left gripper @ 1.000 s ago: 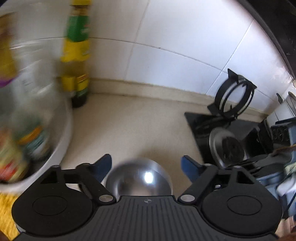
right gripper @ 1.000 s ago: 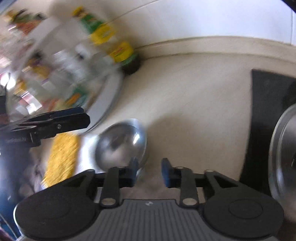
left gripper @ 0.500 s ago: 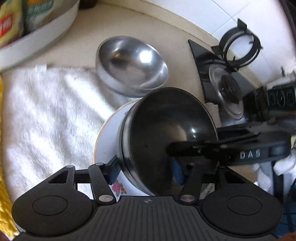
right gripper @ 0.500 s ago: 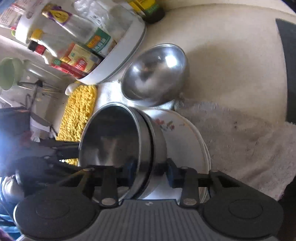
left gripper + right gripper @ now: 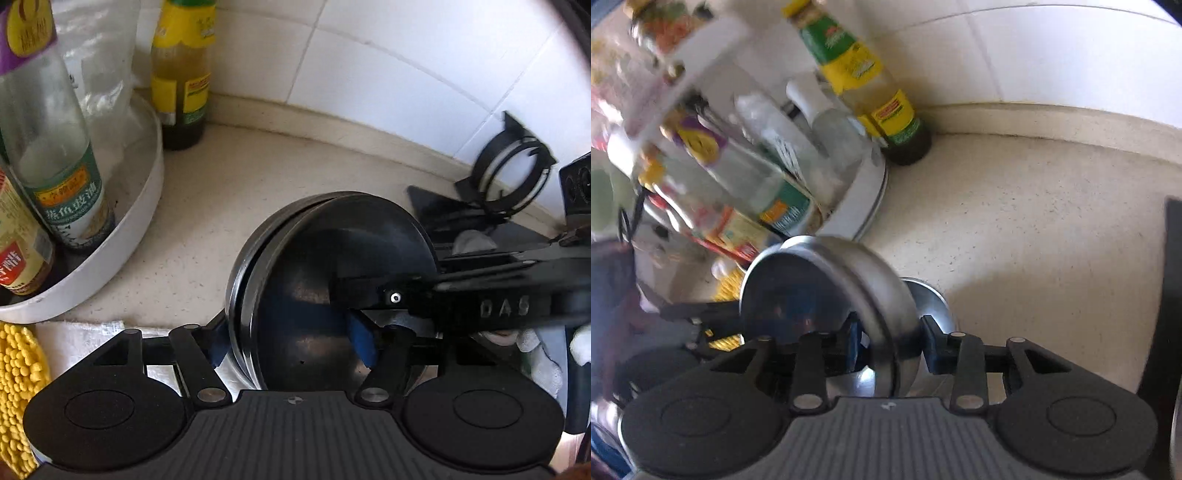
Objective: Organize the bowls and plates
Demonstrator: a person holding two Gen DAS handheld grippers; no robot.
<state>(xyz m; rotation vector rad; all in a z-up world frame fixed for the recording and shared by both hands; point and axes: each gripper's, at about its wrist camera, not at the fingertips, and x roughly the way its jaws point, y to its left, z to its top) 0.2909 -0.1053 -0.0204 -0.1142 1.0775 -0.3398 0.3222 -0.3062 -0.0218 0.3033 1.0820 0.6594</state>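
Left wrist view: the left tongs point(image 5: 291, 345) straddle the near rim of the nested steel bowls point(image 5: 332, 280), one blue pad outside the wall and one inside. The jaws are opening, so I cannot tell whether the pads press on the rim. The bowls stand tilted on edge with the dark hollow facing the camera, over the near edge of the surface point(image 5: 236, 206), above the white towel point(image 5: 85, 332). The right tongs point(image 5: 373, 295) reach in from the right across the hollow. Along the left edge sits a white tray point(image 5: 144, 206) of sauce bottles; an oil bottle point(image 5: 183, 74) stands in the back corner by the tiled wall.

Right wrist view: the right tongs point(image 5: 892, 345) are clamped on the wall of the steel bowls point(image 5: 827, 291), one pad inside and one outside. The bowls are off the surface point(image 5: 1034, 229), tipped toward the tray point(image 5: 864, 199) at the left. Another steel bowl point(image 5: 932, 302) peeks out just behind them, near the front edge. The left tongs point(image 5: 701, 314) show blurred at the far rim.

The step in hand looks like carrying the nested pair over to the single bowl. The next move seems to call for levelling the pair, centring it above that bowl, lowering it in, then spreading both tongs.
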